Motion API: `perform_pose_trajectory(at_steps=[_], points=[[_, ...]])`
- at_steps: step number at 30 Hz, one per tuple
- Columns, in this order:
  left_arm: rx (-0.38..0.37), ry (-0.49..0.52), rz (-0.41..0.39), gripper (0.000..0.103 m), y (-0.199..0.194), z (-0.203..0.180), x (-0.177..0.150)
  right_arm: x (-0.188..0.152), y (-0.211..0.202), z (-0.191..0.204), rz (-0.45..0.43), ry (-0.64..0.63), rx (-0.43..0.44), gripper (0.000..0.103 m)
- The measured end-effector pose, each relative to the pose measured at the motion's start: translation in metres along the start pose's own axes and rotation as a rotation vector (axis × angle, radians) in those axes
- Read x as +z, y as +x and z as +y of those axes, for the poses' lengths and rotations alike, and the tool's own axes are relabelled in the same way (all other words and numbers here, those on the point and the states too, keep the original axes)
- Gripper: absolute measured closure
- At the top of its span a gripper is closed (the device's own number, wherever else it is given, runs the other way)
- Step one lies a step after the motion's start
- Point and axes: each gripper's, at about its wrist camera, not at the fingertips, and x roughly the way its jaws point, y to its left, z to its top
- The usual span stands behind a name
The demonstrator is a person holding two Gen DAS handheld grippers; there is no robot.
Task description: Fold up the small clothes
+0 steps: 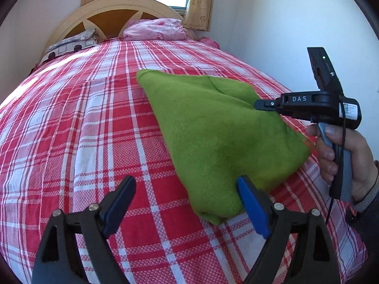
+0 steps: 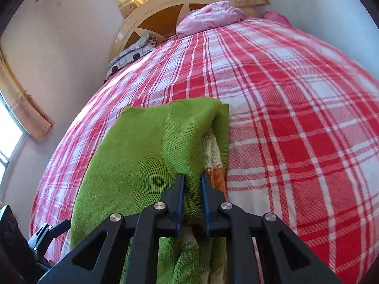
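A green knitted garment (image 1: 213, 130) lies folded on the red and white plaid bed (image 1: 83, 118). My left gripper (image 1: 187, 184) is open and empty, just before the garment's near corner; its right finger (image 1: 251, 206) is beside the cloth. My right gripper (image 2: 192, 179) is shut on the green garment (image 2: 132, 156) at its right edge, lifting a fold. It shows in the left wrist view (image 1: 263, 105), with the hand behind it. A white and orange striped part (image 2: 213, 156) shows under the lifted fold.
A pink bundle (image 1: 156, 29) and a patterned pillow (image 1: 71, 43) lie by the wooden headboard (image 1: 111, 16). A white wall (image 1: 284, 23) runs along the bed's right side. Curtained windows are behind the headboard and at the left.
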Motion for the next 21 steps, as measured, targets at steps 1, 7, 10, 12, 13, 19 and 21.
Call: perform_pose_trajectory(at_steps=[1, 7, 10, 12, 13, 19, 21], points=[[-0.005, -0.002, 0.0, 0.013, -0.002, -0.001, -0.001, 0.0, -0.001, -0.001, -0.005, 0.002, -0.005, 0.089], [0.053, -0.005, -0.05, 0.009, -0.013, 0.0, 0.014, -0.001, -0.001, 0.01, 0.018, -0.082, -0.113, 0.092], [0.1, -0.011, -0.064, 0.009, -0.001, 0.002, 0.031, -0.002, -0.004, 0.002, 0.003, -0.072, -0.157, 0.092], [0.137, 0.005, -0.052, 0.009, 0.012, -0.001, 0.039, -0.003, -0.007, -0.001, -0.003, -0.071, -0.175, 0.092], [0.157, 0.022, -0.051, 0.008, 0.018, -0.003, 0.04, -0.004, -0.007, -0.003, 0.001, -0.073, -0.179, 0.092], [0.149, 0.03, -0.018, 0.002, 0.039, -0.01, 0.032, 0.003, -0.02, 0.008, -0.043, -0.126, -0.227, 0.091], [0.157, 0.033, -0.016, 0.002, 0.04, -0.012, 0.031, 0.009, -0.036, 0.024, -0.105, -0.149, -0.213, 0.087]])
